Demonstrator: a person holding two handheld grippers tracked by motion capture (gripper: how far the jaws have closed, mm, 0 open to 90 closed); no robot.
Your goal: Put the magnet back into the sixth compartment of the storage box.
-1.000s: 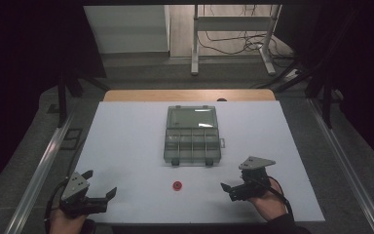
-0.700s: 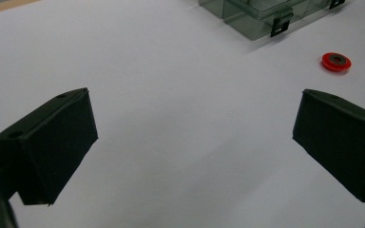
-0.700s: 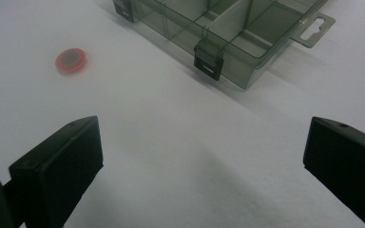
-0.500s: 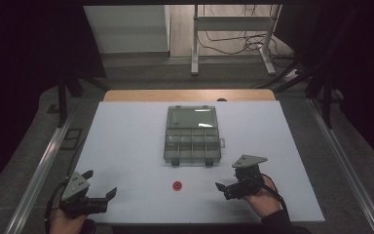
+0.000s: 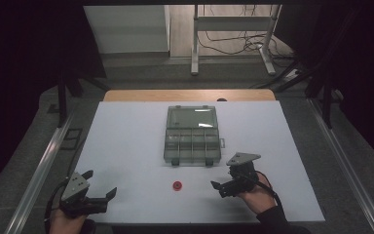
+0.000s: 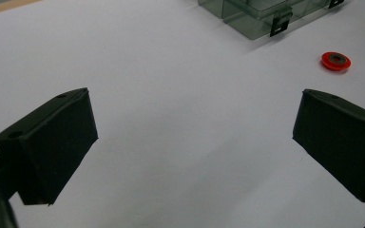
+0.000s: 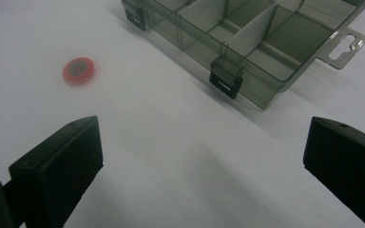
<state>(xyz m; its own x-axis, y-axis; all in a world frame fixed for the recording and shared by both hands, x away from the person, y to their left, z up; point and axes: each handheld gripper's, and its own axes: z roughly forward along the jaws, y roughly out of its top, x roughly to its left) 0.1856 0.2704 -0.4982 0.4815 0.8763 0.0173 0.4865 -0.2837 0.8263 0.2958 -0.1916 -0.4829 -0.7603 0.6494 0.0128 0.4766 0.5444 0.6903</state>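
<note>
A small red ring-shaped disc (image 5: pixel 177 185) lies flat on the white table, just in front of an open clear compartment box (image 5: pixel 192 136). My right gripper (image 5: pixel 222 187) is open, low over the table to the right of the disc, pointing left. In the right gripper view the disc (image 7: pixel 78 69) is ahead at upper left and the box (image 7: pixel 261 40) with its black latches at upper right. My left gripper (image 5: pixel 101 191) rests open at the near left corner. Its view has the disc (image 6: pixel 336 61) far right and the box corner (image 6: pixel 261 14) at the top.
The white table (image 5: pixel 126 141) ends at a wooden strip along its far edge. Metal rails run along both sides. A metal stand and cables sit on the floor beyond the table. Bare tabletop surrounds the disc.
My right gripper has moved left and slightly nearer, closing in on the red disc. The left gripper, the disc and the box have stayed put.
</note>
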